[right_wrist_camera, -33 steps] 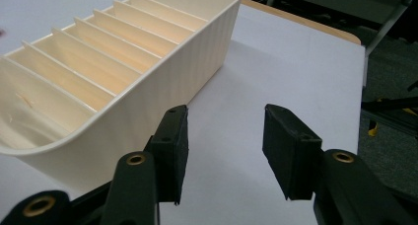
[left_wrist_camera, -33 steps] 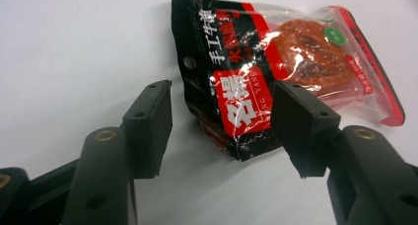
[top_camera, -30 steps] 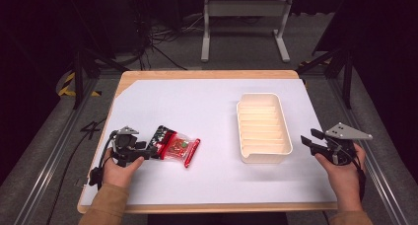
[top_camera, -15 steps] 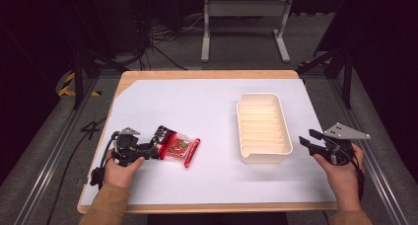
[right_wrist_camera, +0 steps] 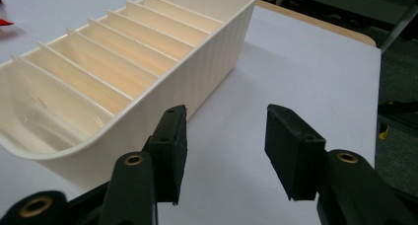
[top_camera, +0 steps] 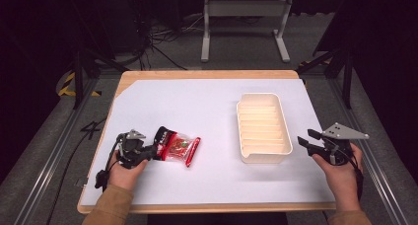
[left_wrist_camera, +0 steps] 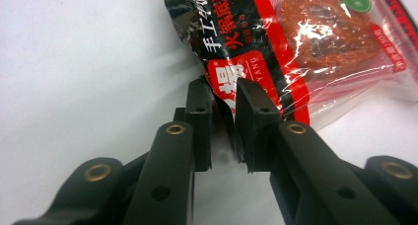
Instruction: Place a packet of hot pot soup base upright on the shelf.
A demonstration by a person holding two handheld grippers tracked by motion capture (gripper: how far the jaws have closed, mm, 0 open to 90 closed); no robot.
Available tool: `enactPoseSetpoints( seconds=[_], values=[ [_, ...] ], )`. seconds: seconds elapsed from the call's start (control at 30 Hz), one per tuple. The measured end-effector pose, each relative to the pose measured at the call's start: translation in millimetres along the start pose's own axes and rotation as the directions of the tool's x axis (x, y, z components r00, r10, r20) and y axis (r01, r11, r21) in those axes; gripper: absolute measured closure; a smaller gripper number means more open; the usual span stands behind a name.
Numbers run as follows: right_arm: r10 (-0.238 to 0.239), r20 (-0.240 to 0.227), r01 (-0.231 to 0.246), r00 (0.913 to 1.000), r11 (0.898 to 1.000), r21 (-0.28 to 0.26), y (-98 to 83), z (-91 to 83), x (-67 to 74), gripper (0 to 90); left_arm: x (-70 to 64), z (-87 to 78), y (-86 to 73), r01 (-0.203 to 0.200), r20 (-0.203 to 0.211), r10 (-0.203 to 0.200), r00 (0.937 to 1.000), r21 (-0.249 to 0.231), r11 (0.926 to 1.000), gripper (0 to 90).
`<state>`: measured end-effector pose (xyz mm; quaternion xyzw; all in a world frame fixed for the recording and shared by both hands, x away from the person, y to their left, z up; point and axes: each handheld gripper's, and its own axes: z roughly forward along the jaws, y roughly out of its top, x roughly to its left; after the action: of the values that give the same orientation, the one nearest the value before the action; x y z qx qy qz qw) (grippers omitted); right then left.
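Note:
A red and black snack packet point(top_camera: 178, 146) point(left_wrist_camera: 315, 52) lies flat on the white sheet at the front left. My left gripper point(top_camera: 154, 152) point(left_wrist_camera: 224, 111) lies low at its left end. Its jaws have just been closing, and they now stand narrowly apart with the packet's black sealed edge between the pads. A cream tray point(top_camera: 263, 158) point(right_wrist_camera: 212, 52) with several slots stands at the right, nothing in it. Just right of the tray's near corner my right gripper point(top_camera: 303, 140) point(right_wrist_camera: 224, 151) is held open with nothing between its fingers.
The white sheet point(top_camera: 207, 106) covers a wooden table top point(top_camera: 207, 74) whose edge shows at the back. Cables and a metal stand sit on the dark floor behind. Metal rails run along both sides of the table.
The left gripper's jaws have drawn together around the packet's left end. The packet, the tray and the right hand have stayed where they were.

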<state>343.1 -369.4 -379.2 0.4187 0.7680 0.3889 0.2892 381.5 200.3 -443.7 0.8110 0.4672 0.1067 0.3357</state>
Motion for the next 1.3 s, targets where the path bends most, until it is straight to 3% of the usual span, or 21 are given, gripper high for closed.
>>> enactPoseSetpoints(
  seconds=[0.37,0.5,0.67,0.8,0.9,1.03,1.3],
  values=[
    [0.002,-0.002,-0.002,1.0000,1.000,-0.005,-0.3,-0.3,-0.6,51.0,-2.3,1.7,0.2,-0.029,-0.005,0.029,0.9996,-0.004,0.9996,89.2],
    [0.000,0.000,0.000,1.0000,1.000,-0.012,0.1,-1.7,-0.8,53.5,-2.2,-2.9,1.9,-0.033,0.000,0.033,0.9995,-0.028,0.9991,89.8],
    [-0.008,0.010,0.008,0.9999,1.000,-0.016,0.9,-3.7,-0.8,57.2,-3.1,-16.6,6.5,-0.022,0.035,0.025,0.9991,-0.084,0.9962,90.0],
    [-0.006,0.003,0.006,1.0000,1.000,-0.024,1.7,-5.4,-0.7,58.9,-4.6,-27.5,10.8,-0.039,0.058,0.046,0.9973,-0.119,0.9921,90.0],
    [0.001,-0.020,-0.001,0.9998,0.999,-0.038,2.8,-7.5,-0.1,60.6,-12.1,-42.4,16.6,-0.068,0.078,0.081,0.9937,-0.164,0.9841,90.0],
    [-0.025,-0.033,0.024,0.9991,0.999,-0.044,5.5,-8.4,3.7,61.2,-22.4,-56.4,22.7,-0.122,0.068,0.138,0.9880,-0.201,0.9719,90.0],
    [-0.062,-0.044,0.059,0.9971,0.997,-0.058,11.4,-10.9,10.9,61.2,-37.5,-80.0,30.4,-0.163,0.105,0.196,0.9749,-0.259,0.9519,90.0]
  ],
)
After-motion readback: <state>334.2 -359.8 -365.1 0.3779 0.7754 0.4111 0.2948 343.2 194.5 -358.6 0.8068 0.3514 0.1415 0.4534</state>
